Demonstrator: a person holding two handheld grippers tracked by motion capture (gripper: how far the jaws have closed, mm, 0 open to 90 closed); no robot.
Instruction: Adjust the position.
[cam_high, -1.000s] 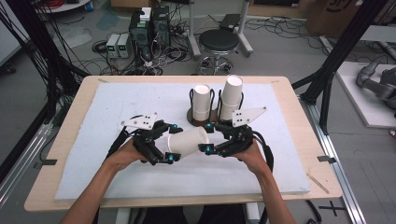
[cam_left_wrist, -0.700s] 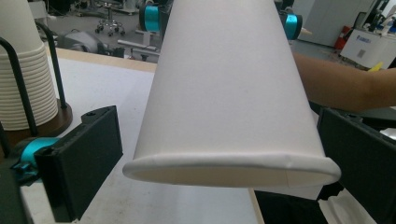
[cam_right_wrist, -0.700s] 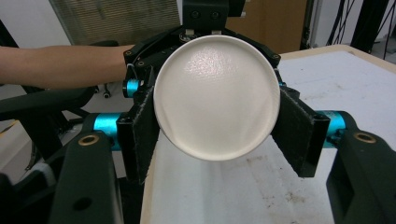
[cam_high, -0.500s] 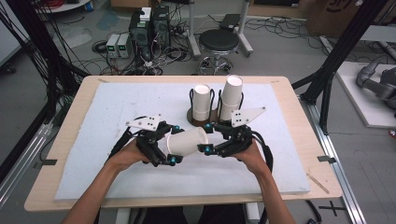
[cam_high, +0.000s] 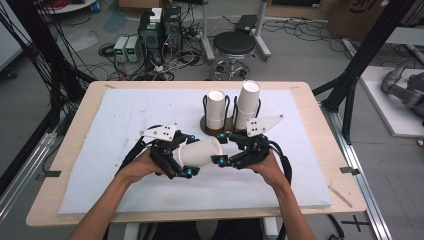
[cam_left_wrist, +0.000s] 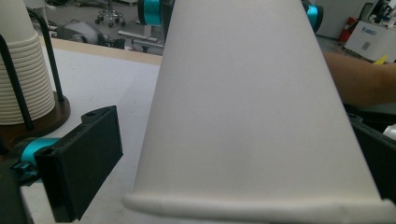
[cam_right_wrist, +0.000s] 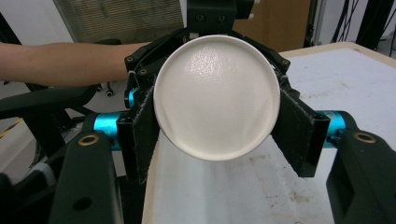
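White paper cup (cam_high: 199, 152), light and easily crushed, held level above the surface between both grippers: left gripper (cam_high: 175, 157) jaws apparently clasp its rim end, right gripper (cam_high: 226, 150) jaws clenched on its stiffer base.

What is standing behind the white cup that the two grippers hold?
Behind the held cup stands a dark holder with two stacks of white cups between black wire posts. The grippers and the held cup cover the front of its base.
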